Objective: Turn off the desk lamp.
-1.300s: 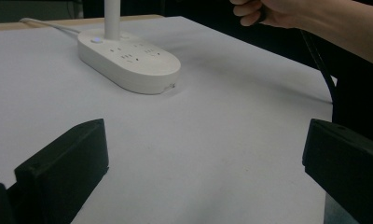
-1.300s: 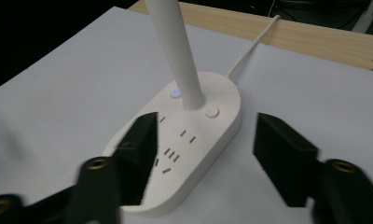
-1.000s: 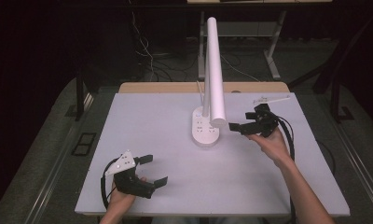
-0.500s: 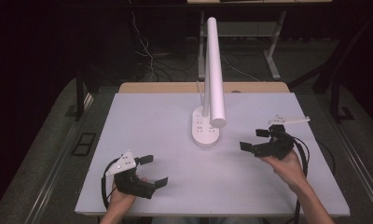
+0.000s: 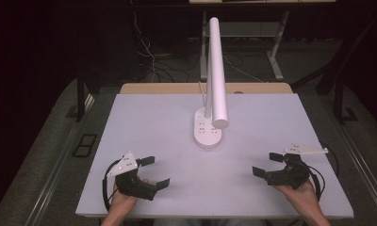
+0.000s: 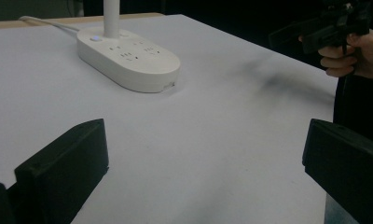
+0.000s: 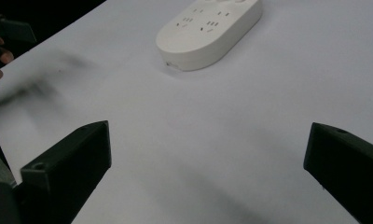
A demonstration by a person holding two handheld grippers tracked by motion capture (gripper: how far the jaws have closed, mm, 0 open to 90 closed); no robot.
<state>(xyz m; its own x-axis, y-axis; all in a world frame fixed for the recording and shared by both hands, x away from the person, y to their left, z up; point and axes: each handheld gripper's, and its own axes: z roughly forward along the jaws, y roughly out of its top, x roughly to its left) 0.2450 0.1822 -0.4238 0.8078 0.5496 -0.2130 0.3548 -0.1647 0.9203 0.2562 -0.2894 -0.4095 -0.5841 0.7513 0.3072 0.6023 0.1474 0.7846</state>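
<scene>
While the white table is lying beneath both tools, a white desk lamp with sockets in its oval base is standing ahead, between them. The left gripper and right gripper are resting released, jaws spread, grasping nothing.

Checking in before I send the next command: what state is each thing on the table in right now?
Desk lamp: upright on the table, its base flat, nothing touching it; whether it is lit I cannot tell.
Left gripper: open, holding nothing, low over the near left of the table.
Right gripper: open, holding nothing, low over the near right of the table.
Table: white top, flat.
</scene>
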